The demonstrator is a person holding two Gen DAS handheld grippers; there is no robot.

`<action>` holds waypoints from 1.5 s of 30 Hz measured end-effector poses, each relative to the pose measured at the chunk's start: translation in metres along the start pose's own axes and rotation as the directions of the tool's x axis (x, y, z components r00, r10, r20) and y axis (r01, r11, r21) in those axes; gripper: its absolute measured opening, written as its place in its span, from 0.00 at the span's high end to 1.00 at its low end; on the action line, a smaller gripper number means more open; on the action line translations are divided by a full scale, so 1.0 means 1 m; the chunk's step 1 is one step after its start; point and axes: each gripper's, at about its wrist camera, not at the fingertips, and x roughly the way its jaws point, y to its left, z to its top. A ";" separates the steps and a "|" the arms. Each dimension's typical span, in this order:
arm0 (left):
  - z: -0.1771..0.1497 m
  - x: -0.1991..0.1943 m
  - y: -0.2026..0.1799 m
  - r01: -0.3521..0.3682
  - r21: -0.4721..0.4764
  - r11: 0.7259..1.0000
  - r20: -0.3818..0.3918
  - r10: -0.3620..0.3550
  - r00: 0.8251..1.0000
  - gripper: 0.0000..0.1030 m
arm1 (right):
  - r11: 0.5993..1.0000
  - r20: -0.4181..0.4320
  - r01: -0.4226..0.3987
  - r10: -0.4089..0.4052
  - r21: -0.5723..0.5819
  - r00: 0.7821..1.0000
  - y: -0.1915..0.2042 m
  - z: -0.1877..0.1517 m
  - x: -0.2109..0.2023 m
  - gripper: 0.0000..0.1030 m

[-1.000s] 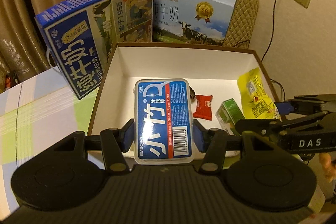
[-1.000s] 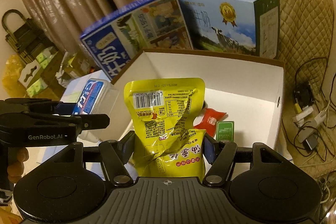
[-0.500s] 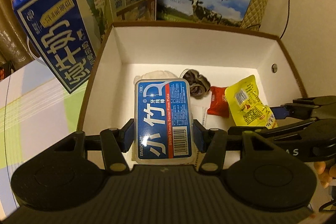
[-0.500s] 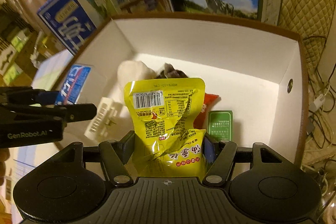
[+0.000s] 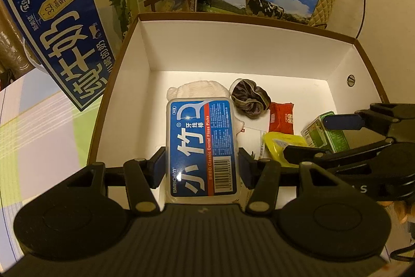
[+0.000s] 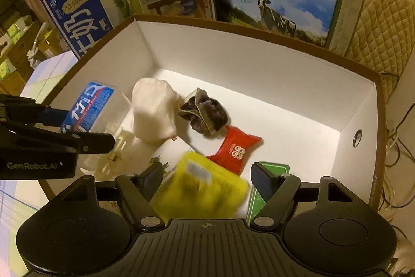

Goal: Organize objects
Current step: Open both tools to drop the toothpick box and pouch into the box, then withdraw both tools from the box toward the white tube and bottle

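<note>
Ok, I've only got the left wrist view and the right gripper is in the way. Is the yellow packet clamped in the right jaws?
Observer: No. In the right wrist view the right gripper has its jaws standing wider than the yellow packet, which shows blurred between them.
Operator: What's underneath there?
Observer: A green box lies flat below the right-hand finger, beside the red packet.
Operator: And my floss pick box?
Observer: The left gripper holds the floss pick box tilted, its far end close beside the white cloth bundle. I cannot tell whether they touch.
</note>
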 end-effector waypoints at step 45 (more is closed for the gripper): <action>-0.051 -0.085 0.011 -0.010 -0.105 0.994 0.068 0.017 0.998 0.16 | 0.997 0.130 -0.058 0.050 0.059 0.990 0.004 -0.049 -0.106 0.26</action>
